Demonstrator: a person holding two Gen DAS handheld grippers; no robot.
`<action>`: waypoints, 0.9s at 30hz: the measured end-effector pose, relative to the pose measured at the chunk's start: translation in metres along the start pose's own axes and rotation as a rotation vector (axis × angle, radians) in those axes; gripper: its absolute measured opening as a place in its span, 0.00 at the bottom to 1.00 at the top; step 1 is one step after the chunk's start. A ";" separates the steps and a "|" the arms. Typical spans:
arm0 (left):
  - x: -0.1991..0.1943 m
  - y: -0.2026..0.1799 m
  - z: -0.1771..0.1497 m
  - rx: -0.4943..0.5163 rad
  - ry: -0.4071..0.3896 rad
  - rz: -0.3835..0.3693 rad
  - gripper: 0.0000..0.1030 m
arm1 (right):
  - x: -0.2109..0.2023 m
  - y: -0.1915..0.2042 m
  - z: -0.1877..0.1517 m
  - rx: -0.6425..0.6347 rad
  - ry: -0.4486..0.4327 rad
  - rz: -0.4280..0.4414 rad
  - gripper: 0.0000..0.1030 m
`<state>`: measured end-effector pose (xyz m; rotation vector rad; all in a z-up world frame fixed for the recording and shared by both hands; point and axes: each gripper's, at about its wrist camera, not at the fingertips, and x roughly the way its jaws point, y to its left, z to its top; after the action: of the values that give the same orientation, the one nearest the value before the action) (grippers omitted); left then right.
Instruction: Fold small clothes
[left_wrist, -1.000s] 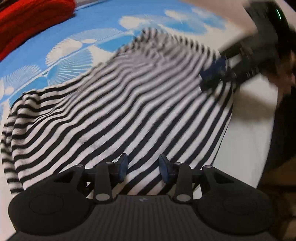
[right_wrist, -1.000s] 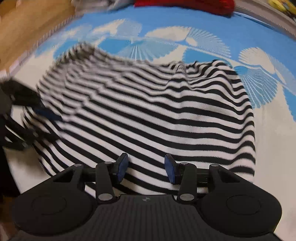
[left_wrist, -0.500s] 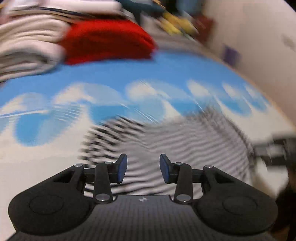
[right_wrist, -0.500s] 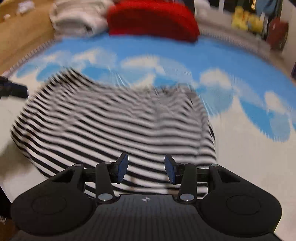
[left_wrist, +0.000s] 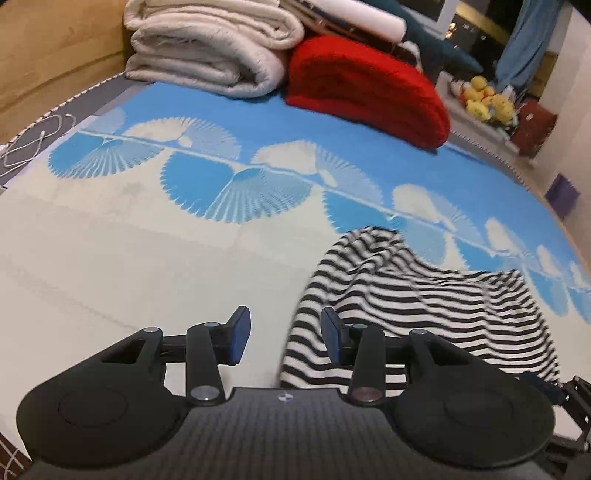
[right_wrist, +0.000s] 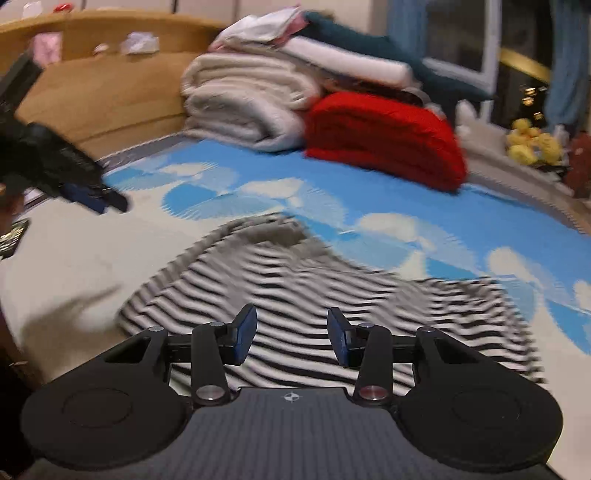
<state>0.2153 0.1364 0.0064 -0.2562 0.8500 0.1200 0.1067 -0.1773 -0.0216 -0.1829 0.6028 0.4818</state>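
Observation:
A black-and-white striped garment (left_wrist: 417, 299) lies rumpled on the blue-and-white bed cover (left_wrist: 147, 236); it also shows, blurred, in the right wrist view (right_wrist: 314, 291). My left gripper (left_wrist: 284, 338) is open and empty, raised above the garment's left edge. My right gripper (right_wrist: 291, 338) is open and empty, raised above the garment's near side. The left gripper also shows in the right wrist view (right_wrist: 92, 195) at the far left, above the bed and apart from the garment.
Folded white blankets (left_wrist: 207, 48) and a folded red blanket (left_wrist: 365, 92) are stacked at the bed's far end. A wooden bed frame (right_wrist: 92, 92) runs along the far left. Yellow toys (left_wrist: 487, 103) sit beyond the bed on the right.
Both grippers have lifted up and back from the garment, and both views now tilt up toward the far end of the bed. The left gripper has swung left, off the garment.

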 end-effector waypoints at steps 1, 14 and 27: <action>0.002 0.002 -0.001 -0.006 0.014 0.009 0.44 | 0.005 0.009 0.002 -0.015 0.010 0.017 0.40; 0.012 0.026 -0.001 -0.029 0.056 0.064 0.45 | 0.063 0.091 -0.003 -0.246 0.115 0.146 0.42; 0.024 0.033 0.003 -0.026 0.097 0.055 0.46 | 0.097 0.146 -0.038 -0.603 0.162 0.154 0.47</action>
<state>0.2262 0.1693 -0.0160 -0.2652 0.9530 0.1707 0.0866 -0.0245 -0.1135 -0.7580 0.6181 0.7962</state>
